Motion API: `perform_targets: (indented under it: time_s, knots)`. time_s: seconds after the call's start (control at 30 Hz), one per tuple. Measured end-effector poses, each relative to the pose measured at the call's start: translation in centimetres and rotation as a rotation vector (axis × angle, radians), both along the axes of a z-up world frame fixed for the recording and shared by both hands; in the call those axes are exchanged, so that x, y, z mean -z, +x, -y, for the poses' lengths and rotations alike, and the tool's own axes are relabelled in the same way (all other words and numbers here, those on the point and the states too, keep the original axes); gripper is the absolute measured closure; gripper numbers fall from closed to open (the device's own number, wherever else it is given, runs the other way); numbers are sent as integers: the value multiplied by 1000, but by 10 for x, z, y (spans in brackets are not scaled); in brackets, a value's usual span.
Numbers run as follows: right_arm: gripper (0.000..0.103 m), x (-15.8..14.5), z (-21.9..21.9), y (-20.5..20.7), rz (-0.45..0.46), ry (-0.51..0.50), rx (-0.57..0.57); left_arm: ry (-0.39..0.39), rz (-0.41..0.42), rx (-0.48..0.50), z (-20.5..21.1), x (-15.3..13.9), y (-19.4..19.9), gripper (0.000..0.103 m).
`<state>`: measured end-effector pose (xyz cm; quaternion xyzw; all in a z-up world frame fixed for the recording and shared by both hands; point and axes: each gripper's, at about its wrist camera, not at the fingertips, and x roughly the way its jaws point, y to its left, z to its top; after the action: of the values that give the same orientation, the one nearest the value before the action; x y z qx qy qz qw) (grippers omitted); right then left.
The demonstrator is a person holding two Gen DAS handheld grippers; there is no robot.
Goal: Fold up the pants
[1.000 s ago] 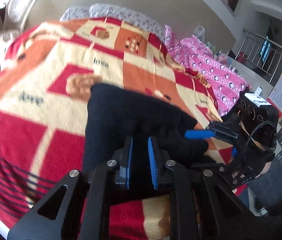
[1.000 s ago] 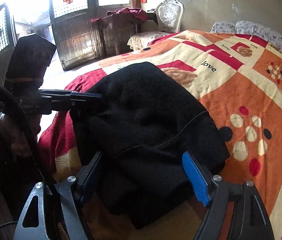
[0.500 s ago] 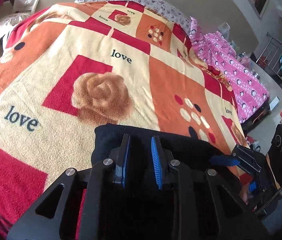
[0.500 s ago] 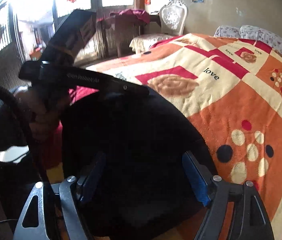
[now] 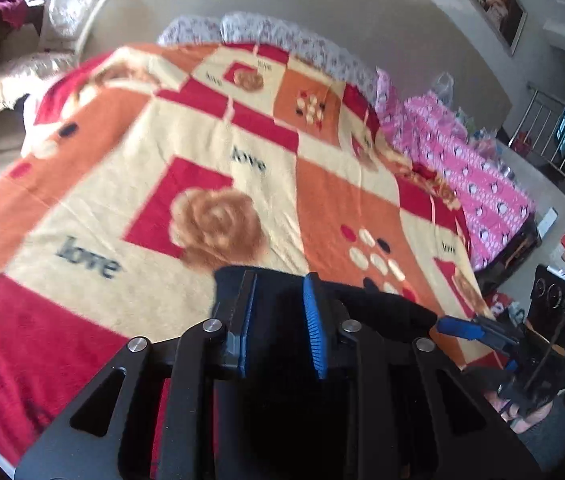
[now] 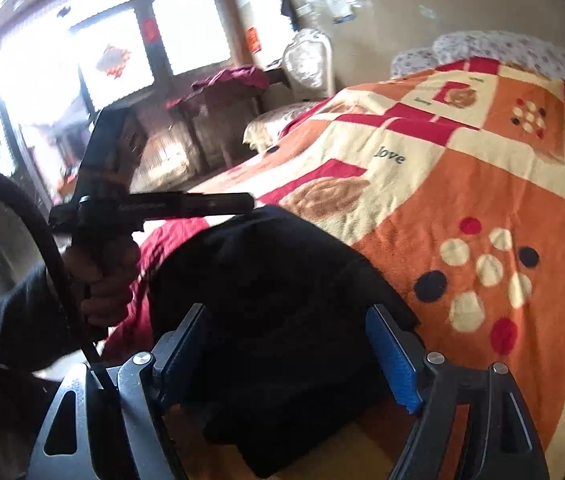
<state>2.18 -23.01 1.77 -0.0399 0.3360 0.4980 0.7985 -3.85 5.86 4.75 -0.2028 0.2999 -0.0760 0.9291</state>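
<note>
From the left wrist, we are holding the left gripper [image 5: 280, 322] low over the black pants [image 5: 378, 312], its blue-padded fingers [image 5: 314, 332] narrowly apart with dark cloth between them; whether they pinch it we cannot tell. The pants are lying bunched at the blanket's [image 5: 186, 168] near edge.

From the right wrist, we are hovering the right gripper [image 6: 294, 352] with fingers spread wide, straddling the pants [image 6: 282, 300], a thick rumpled fold.

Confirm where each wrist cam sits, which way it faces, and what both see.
Left wrist: on the left gripper, looks up the blanket to the pillows; right gripper at right.
Right wrist: on the right gripper, faces the doors; left hand holds the left gripper.
Shared: black pants, blanket, white chair.
</note>
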Motion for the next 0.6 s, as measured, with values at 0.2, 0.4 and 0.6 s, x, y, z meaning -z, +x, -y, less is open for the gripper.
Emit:
perform_targets:
  time_s: [0.2,0.4,0.6]
  knots:
    - [25,16,46,3,-294,146,195,-100,-79,3,-20,17,-6,33]
    - [25,41,39,11,-447,195,246,-350,-264,124,-21,56,14,32]
    - [28,41,16,4,-362,139,187,-368,-273,147,-20,54,14,33]
